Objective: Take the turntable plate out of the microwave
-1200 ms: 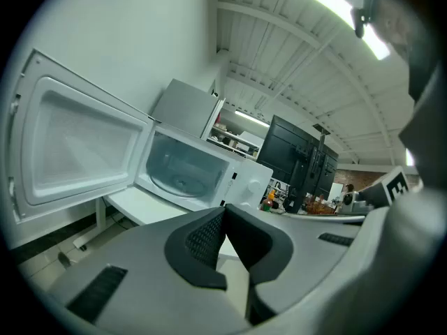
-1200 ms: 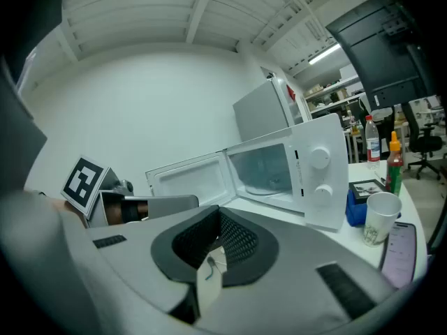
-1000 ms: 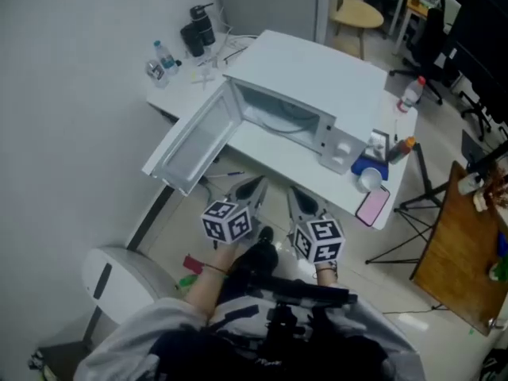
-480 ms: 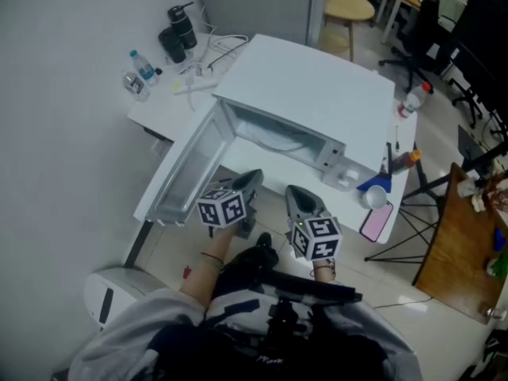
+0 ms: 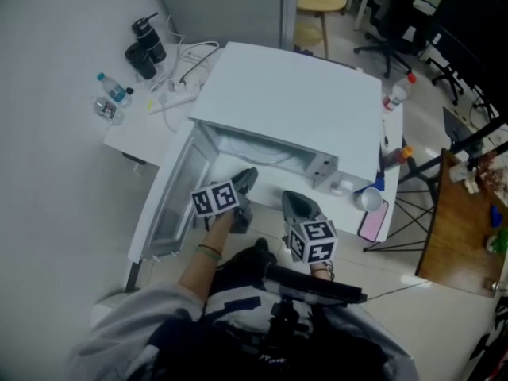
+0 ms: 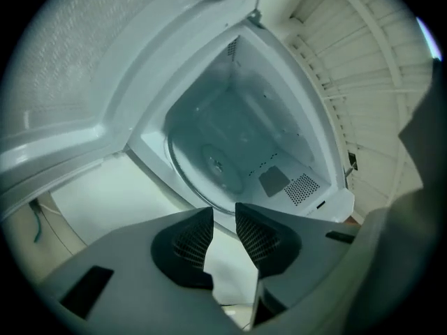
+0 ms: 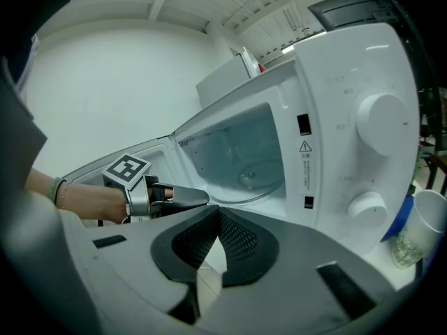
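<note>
- Head view: the microwave (image 5: pixel 294 109) stands mid-frame on the worktop (image 5: pixel 136 127), its door (image 5: pixel 171 205) open toward the lower left. The left gripper (image 5: pixel 248 178) and right gripper (image 5: pixel 295 202) point at its mouth.
- Left gripper view: the jaws are opening, with nothing between them. The plate (image 6: pixel 209 160) lies inside the microwave, at centre.
- Right gripper view: the jaws are closed together and empty. The plate is inside, right of centre.

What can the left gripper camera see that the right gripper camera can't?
Only the left gripper view: a grey square patch on the inside wall of the microwave, past the left gripper, whose jaws are opening with nothing between them. Only the right gripper view: a big knob, a smaller knob, a cup, and the right gripper, shut. Both: the open microwave with the turntable plate lying inside.
</note>
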Demonstrator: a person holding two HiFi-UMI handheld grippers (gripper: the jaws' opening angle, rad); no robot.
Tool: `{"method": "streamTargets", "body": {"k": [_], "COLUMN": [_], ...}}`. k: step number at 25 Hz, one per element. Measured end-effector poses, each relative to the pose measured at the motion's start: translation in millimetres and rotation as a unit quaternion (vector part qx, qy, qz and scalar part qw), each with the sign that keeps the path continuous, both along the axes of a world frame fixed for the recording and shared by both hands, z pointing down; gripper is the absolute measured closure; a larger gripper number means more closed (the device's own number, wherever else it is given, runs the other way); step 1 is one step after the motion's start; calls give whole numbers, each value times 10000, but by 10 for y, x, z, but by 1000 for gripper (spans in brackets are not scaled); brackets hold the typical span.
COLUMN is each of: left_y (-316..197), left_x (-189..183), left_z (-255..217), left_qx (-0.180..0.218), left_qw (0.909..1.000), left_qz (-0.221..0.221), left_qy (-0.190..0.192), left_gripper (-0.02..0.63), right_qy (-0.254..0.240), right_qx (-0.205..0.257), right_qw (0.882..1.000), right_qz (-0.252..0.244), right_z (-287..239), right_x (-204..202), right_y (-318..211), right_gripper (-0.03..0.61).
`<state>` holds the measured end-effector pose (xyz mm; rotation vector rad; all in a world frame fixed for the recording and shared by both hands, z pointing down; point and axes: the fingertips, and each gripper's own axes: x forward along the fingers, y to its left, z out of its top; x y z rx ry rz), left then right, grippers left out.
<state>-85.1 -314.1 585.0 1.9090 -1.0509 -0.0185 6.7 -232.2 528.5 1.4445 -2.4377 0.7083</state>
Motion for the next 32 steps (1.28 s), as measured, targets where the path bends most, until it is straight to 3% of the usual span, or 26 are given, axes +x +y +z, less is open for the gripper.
{"method": "streamTargets", "body": {"k": [8, 16, 24, 32], "left_y": [-291, -490, -408, -99], "left_x": [-42, -1, -53, -19], "left_z": [174, 367, 277, 292], "left_qx": [-467, -1059, -805, -853], "left_qw": [9972, 9828, 9675, 9696], "left_qz": [-299, -844, -1011, -686], "left_qy": [497, 1253, 2176, 2187], "left_gripper": [508, 506, 577, 578], "right_qy": [97, 203, 246, 175], "right_qx": [-102, -204, -256, -531], "right_qw": [9995, 9993, 9991, 9983], "right_qz": [273, 244, 235, 177], "right_z": [85, 219, 261, 423], "right_x": [100, 88, 109, 21], "right_y": [-117, -143, -124, -110], "right_gripper": [571, 571, 571, 571]}}
